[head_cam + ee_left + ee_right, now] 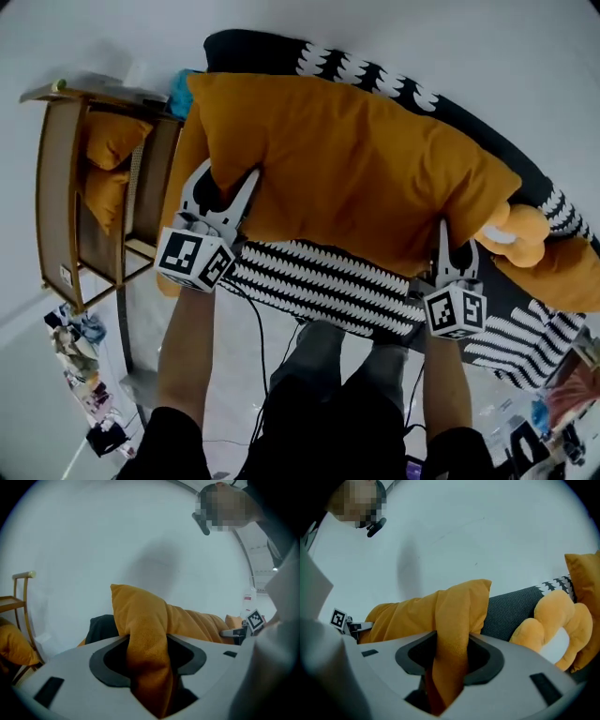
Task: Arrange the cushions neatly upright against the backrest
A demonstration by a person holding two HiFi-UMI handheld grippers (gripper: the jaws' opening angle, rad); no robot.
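A large orange cushion (356, 169) is held up over the dark sofa, in front of its backrest (246, 47). My left gripper (228, 183) is shut on the cushion's left corner; in the left gripper view, orange fabric (140, 616) is bunched between the jaws (147, 653). My right gripper (457, 246) is shut on the lower right corner, and the right gripper view shows a fold of the cushion (454, 611) pinched between its jaws (450, 658). A second orange cushion (562, 272) lies at the sofa's right end.
A black-and-white patterned throw (319, 277) covers the sofa seat. An orange plush toy (516, 234) lies by the right cushion. A wooden rack (56, 187) with two orange cushions (112, 141) stands at the left. The person's legs are near the sofa's front edge.
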